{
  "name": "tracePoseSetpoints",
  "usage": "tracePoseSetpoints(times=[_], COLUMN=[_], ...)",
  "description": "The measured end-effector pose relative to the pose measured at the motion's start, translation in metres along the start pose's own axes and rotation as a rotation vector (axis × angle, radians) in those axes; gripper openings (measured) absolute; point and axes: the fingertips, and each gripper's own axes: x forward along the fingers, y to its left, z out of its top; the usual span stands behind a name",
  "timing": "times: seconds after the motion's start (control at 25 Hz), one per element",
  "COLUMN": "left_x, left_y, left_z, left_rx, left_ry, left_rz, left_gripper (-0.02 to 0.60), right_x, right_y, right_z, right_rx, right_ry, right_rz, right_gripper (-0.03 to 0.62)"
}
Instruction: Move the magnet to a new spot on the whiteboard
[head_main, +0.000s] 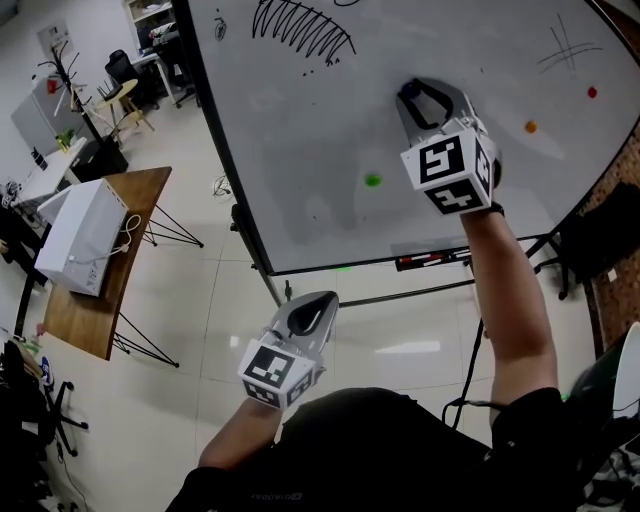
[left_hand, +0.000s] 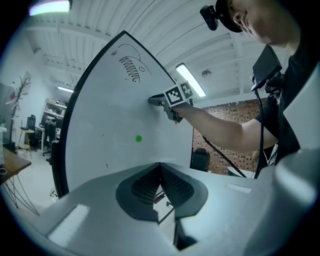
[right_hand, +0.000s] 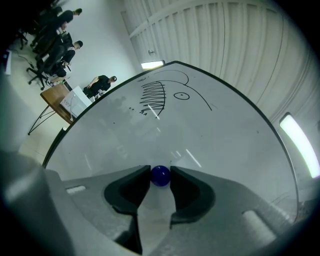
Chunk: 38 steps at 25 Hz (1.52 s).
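The magnet (right_hand: 160, 176) is a small, glossy, dark blue ball stuck on the whiteboard (right_hand: 215, 135), below a scribbled drawing (right_hand: 152, 95). The right gripper (right_hand: 160, 178) has its fingers clamped on it, one dark pad on either side. The head view shows only a sliver of blue between those fingers, but adds a green dot (head_main: 372, 180), an orange dot (head_main: 530, 127) and a red dot (head_main: 591, 92) spread across the board. The left gripper (left_hand: 160, 166) is held low, clear of the board, its fingers together on nothing
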Motion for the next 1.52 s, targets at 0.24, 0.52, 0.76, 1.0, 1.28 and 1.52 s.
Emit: tracePoseSetpoints(times=[0.24, 0.52, 0.76, 1.0, 1.28, 1.52], left_x=[-0.005, -0.017, -0.024, -0.036, -0.036, -0.03], left_y=[-0.001, -0.003, -0.002, 0.01, 0.008, -0.011], left_z=[-0.001, 0.004, 0.003, 0.008, 0.014, 0.012], left_rx=[-0.003, -0.009, -0.033, -0.054, -0.057, -0.041], left_ry=[0.002, -0.015, -0.027, -0.048, -0.083, -0.06], left_rz=[0.018, 0.031, 0.058, 0.132, 0.172, 0.148], left_gripper=[0.017, 0.017, 0.017, 0.016, 0.017, 0.017], right_x=[-0.005, -0.048, -0.115, -0.176, -0.223, -0.249], right_y=[0.006, 0.022, 0.054, 0.108, 0.162, 0.176], right_z=[0.004, 0.023, 0.02, 0.0, -0.059, -0.083], right_rx=[0.022, 0.275, 0.73, 0.958, 0.981, 0.992], right_ry=[-0.019, -0.151, -0.312, -0.347, -0.223, -0.184], right_rz=[0.025, 0.134, 0.376, 0.559, 0.58, 0.555], right_gripper=[0.11, 0.11, 0.11, 0.11, 0.11, 0.11])
